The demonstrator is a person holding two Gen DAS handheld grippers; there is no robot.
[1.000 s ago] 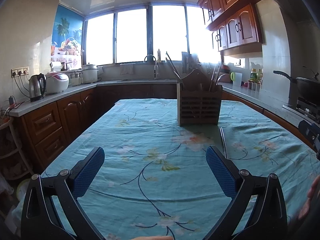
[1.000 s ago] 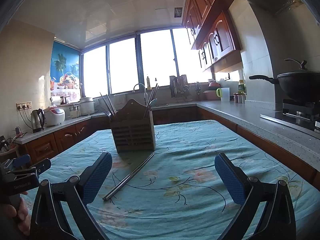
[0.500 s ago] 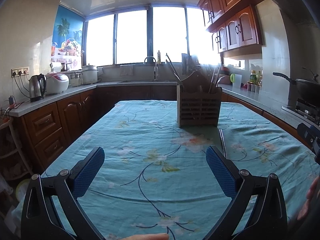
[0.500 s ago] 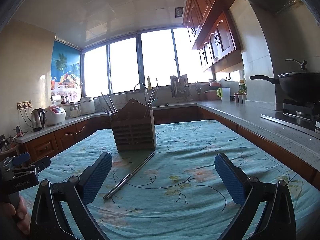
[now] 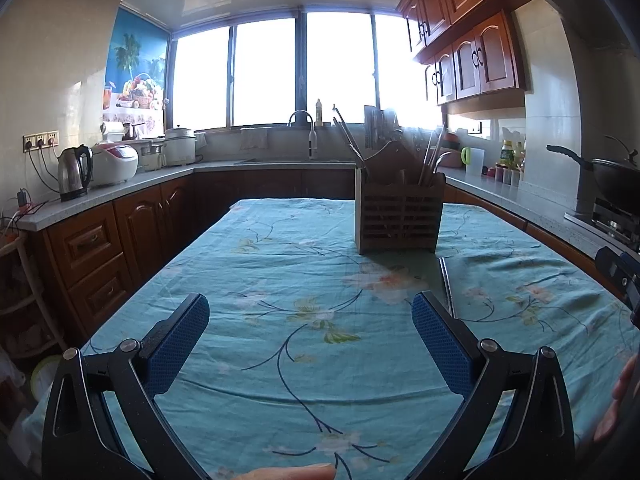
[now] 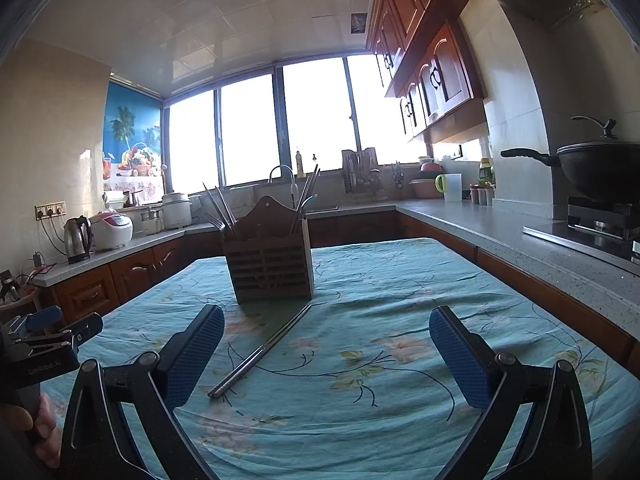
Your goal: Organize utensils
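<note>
Right wrist view, two metal chopsticks point(image 6: 262, 352) on tablecloth, one wooden holder point(image 6: 272, 266), both grippers spread, empty.

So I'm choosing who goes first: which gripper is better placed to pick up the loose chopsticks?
Probably the right gripper: it is open, with the chopsticks lying between its fingers. For the left gripper they lie beyond its right finger.

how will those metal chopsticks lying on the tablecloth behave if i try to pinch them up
The metal chopsticks look thin, smooth and shiny, so they will probably be stiff but slippery. They lie flat on the soft tablecloth, so getting fingers under them may be awkward. As a loose pair side by side, they may well roll or separate when nudged.
</note>
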